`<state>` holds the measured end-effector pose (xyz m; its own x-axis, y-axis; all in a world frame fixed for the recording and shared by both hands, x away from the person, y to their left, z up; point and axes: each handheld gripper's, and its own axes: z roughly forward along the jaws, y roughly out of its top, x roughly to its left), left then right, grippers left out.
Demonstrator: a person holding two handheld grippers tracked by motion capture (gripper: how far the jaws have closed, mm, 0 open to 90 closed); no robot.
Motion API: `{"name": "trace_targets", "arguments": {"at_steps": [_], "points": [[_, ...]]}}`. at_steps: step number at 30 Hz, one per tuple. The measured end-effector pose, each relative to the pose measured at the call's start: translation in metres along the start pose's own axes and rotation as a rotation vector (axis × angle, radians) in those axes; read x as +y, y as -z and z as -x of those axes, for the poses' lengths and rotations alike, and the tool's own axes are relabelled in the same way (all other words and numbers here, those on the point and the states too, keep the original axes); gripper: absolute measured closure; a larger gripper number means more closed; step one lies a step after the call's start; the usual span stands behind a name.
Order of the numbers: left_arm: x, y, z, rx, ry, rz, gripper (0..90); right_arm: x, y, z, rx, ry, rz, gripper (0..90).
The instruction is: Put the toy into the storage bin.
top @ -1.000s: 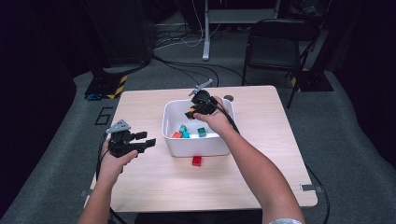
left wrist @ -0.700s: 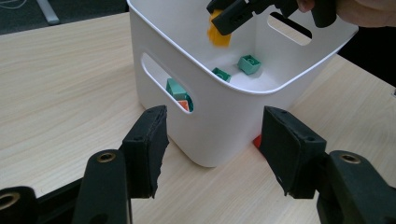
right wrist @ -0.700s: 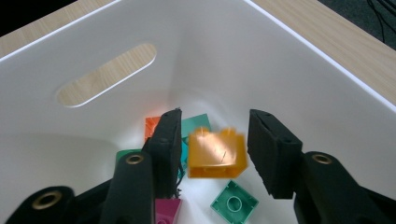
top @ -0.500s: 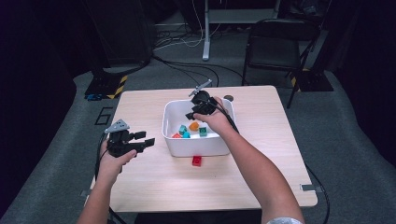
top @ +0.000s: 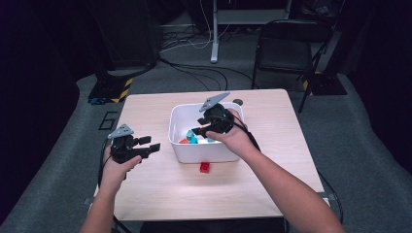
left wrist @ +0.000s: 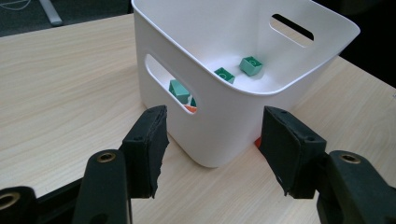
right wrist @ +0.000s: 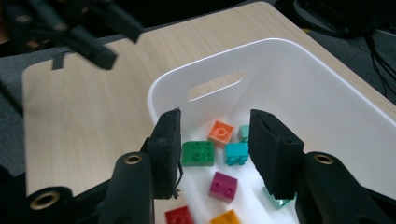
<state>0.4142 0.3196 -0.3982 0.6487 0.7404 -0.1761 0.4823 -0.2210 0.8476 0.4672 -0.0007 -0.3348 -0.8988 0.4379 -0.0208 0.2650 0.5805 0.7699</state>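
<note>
Right claw (right wrist: 215, 154) hangs empty, part open, over the bin (right wrist: 327, 93).

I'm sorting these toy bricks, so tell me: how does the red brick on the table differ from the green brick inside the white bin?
The red plastic brick lies on the bare wooden table, just outside the white plastic bin; the green plastic brick lies on the bin's floor among other coloured bricks. The red brick sits clear of both grippers; the green brick lies below the right gripper, whose jaws stand apart and hold nothing. Both are studded toy bricks.
</note>
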Motion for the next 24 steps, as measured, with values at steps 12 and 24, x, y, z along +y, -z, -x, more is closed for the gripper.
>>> {"name": "trace_targets", "arguments": {"at_steps": [12,24], "points": [[-0.001,-0.003,0.001,0.001,0.002,-0.011,41.3,-0.038,0.002,-0.028,0.037,0.007,0.000,54.3],[-0.001,-0.003,0.000,0.002,0.000,-0.010,41.3,-0.086,-0.029,-0.045,0.025,0.014,-0.036,54.9]]}}
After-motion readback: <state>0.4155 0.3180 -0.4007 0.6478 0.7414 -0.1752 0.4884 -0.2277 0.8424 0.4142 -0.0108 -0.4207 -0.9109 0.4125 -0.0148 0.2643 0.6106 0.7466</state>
